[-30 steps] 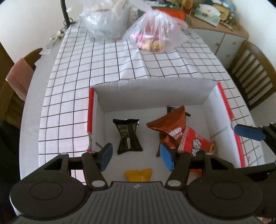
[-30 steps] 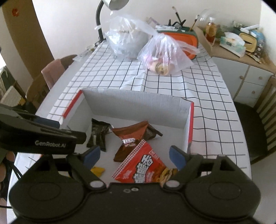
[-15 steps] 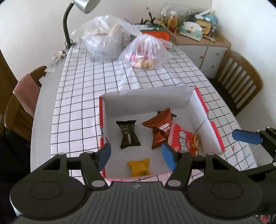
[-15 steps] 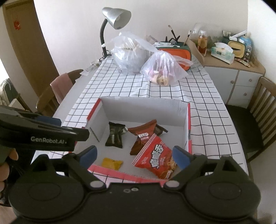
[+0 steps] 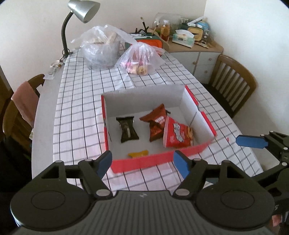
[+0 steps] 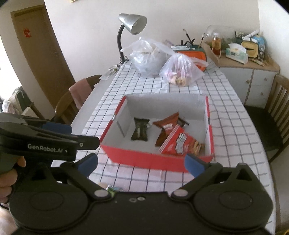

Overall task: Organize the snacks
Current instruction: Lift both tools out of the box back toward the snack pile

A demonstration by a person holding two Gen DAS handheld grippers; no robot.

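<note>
- Checked tablecloth (image 5: 81,112) carries red-walled cardboard box (image 5: 144,161), four snack packets inside.
- Left gripper (image 5: 142,160), right gripper (image 6: 141,163): jaws just widened, both empty.
- Find remaining loose snacks near you next.

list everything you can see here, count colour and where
box: 1, red outside, white inside, on the checked cloth
snack packs: 4 in the box: black, brown, red, small yellow
plastic bags: 2, clear, far end of table
lamp: 1, silver, far left corner
chairs: 2, wooden, one each side
cabinet: 1, cluttered top, far right
left gripper: open, empty, jaws just opening
right gripper: open, empty, jaws just opening
</note>
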